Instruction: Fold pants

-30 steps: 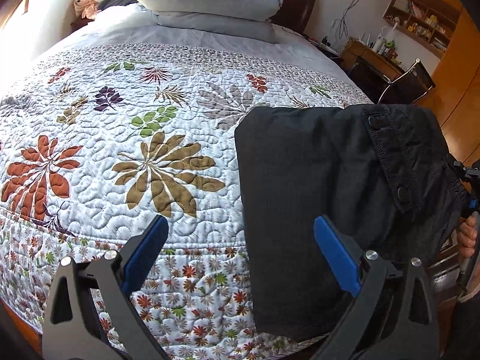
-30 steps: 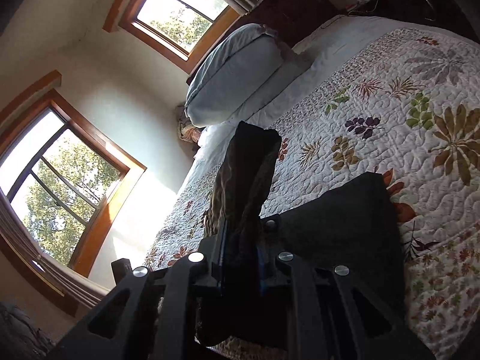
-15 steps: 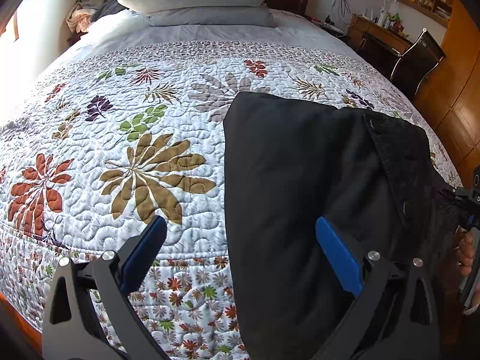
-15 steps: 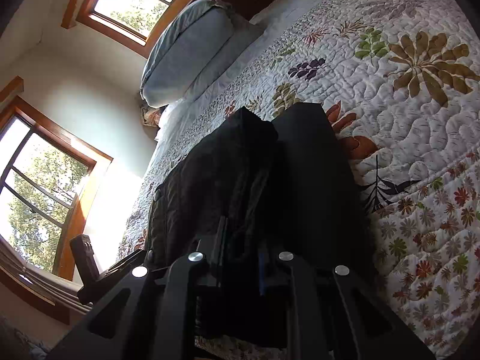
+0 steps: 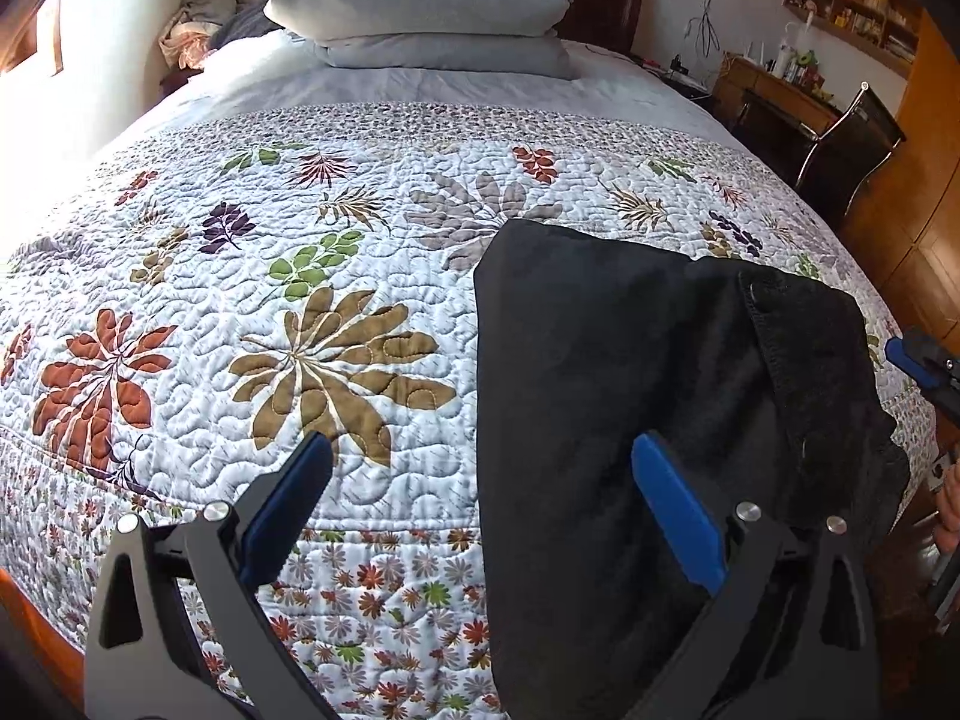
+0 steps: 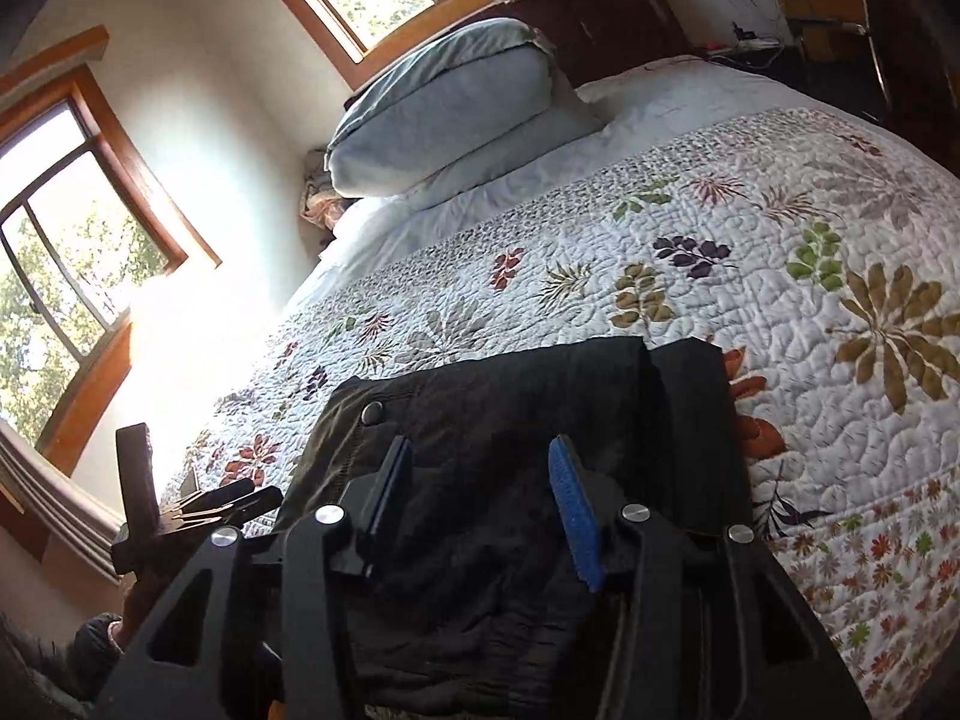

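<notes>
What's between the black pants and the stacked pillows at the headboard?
Left wrist view: only bare floral quilt, then plain grey sheet, lie between the black pants and pillows.

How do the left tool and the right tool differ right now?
The left tool gapes wide; the right tool is open more narrowly. The left straddles the pants' edge and the quilt; the right sits wholly over the pants. Both are empty, with blue pads.

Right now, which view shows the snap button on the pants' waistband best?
The right wrist view: the snap button sits clear and round on the waistband of the black pants. In the left wrist view that waistband is dark, and the snap is too faint to confirm.
</notes>
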`<state>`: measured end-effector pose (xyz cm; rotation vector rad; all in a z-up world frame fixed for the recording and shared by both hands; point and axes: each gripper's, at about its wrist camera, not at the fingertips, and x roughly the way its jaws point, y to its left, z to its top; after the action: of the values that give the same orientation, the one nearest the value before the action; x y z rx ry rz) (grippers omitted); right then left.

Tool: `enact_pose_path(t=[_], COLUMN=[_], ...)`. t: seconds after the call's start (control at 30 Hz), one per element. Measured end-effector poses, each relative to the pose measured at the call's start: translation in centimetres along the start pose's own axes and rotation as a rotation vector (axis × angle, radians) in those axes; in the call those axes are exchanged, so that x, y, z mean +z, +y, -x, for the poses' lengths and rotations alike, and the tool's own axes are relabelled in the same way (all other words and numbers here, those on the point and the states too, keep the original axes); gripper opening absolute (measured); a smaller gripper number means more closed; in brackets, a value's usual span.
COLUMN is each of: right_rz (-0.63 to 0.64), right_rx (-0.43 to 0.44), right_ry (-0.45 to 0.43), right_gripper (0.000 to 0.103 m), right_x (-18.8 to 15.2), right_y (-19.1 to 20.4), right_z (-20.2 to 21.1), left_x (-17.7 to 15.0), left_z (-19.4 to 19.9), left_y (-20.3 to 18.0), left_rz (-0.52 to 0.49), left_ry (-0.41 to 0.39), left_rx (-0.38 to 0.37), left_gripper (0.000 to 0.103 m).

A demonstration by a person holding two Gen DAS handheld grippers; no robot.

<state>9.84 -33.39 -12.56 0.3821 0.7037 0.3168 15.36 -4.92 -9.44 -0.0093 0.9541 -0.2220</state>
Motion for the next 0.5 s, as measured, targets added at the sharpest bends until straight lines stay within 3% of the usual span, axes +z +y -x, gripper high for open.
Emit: enact_pose_path(t=[0.2,0.5], right_rz=[0.029,-0.087], right_rx=[-0.067,-0.008], right_ry=[0.062,0.054], right_gripper=[0.047,0.044], right_x=[0.1,-0.2], right_y=[0.1,-2.6], right_z=[-3.5,-3.4], left_x=[0.2,0.6], left_z=[-1.2,-1.4], left_y=[-0.9,-1.6], left_rz=[-0.024,-0.044], left_ry=[0.014,0.019], left_rx=[0.031,0.04], left_gripper=[0.1,0.1])
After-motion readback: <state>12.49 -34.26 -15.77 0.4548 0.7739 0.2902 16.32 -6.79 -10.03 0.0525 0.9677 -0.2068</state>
